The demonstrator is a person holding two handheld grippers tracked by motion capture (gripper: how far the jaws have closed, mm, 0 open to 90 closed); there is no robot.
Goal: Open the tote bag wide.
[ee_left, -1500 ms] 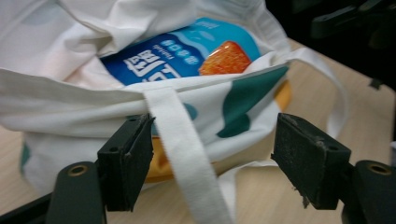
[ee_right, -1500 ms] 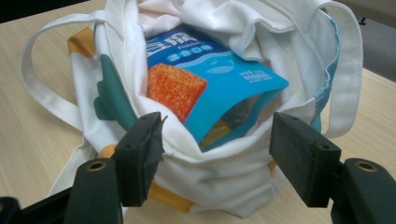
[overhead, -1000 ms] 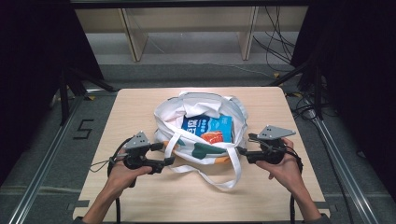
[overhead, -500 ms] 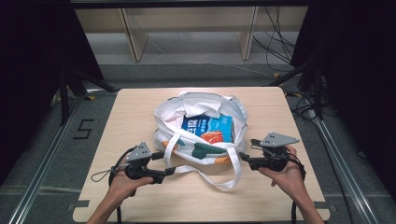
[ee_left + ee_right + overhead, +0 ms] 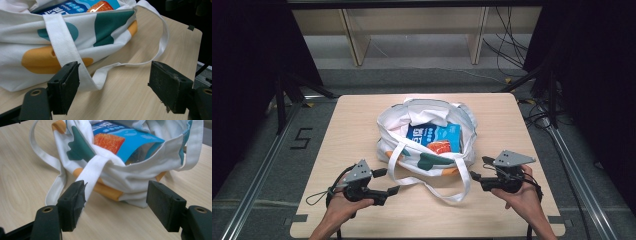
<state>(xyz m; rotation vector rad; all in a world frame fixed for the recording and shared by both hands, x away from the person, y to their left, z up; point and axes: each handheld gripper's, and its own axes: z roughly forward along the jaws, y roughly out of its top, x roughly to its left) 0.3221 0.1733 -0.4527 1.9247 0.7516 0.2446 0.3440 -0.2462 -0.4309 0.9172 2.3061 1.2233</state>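
Now both tools, left (image 5: pixel 389 182) and right (image 5: pixel 475 169), have drawn back from the tote bag (image 5: pixel 427 145), jaws spread empty.

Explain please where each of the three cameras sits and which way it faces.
High view: above the table's near edge, facing forward and down on the tote bag; both forearms, left tool, right tool.
Left gripper view: on the left tool, facing the bag's side.
Right gripper view: on the right tool, facing the bag's opening.
Shared: the blue packet.
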